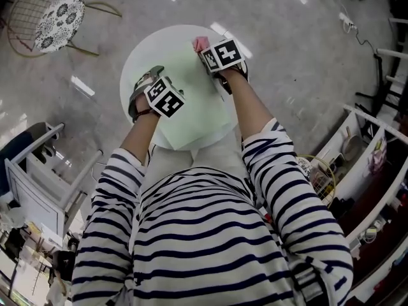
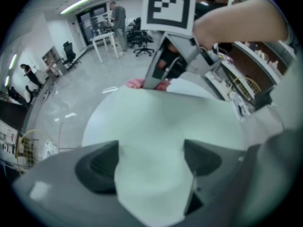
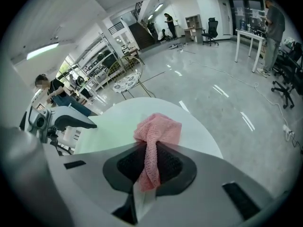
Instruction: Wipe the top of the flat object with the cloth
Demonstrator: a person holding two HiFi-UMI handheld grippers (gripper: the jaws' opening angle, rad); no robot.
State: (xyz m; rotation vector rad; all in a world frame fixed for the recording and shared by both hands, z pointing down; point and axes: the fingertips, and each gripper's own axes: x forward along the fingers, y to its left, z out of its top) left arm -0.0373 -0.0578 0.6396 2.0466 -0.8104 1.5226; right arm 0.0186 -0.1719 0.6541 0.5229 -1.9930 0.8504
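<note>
A pale green flat sheet (image 1: 191, 107) lies on a round white table (image 1: 143, 53). My right gripper (image 1: 205, 48) is shut on a pink knitted cloth (image 3: 158, 129), which it holds at the sheet's far edge. The cloth (image 1: 201, 43) bunches out past the right gripper (image 3: 149, 167). My left gripper (image 1: 143, 91) is at the sheet's left edge. Its jaws stand wide apart, and a corner of the sheet (image 2: 161, 126) runs between them at the left gripper (image 2: 151, 160). The left gripper view also shows the cloth (image 2: 135, 83) under the right gripper (image 2: 152, 82).
A wire chair with a patterned cushion (image 1: 57, 11) stands to the far left of the table. Shelving (image 1: 376, 152) and a wire basket (image 1: 319, 171) are at the right, a white cart (image 1: 32, 183) at the left. People, desks and office chairs are far off across the grey floor.
</note>
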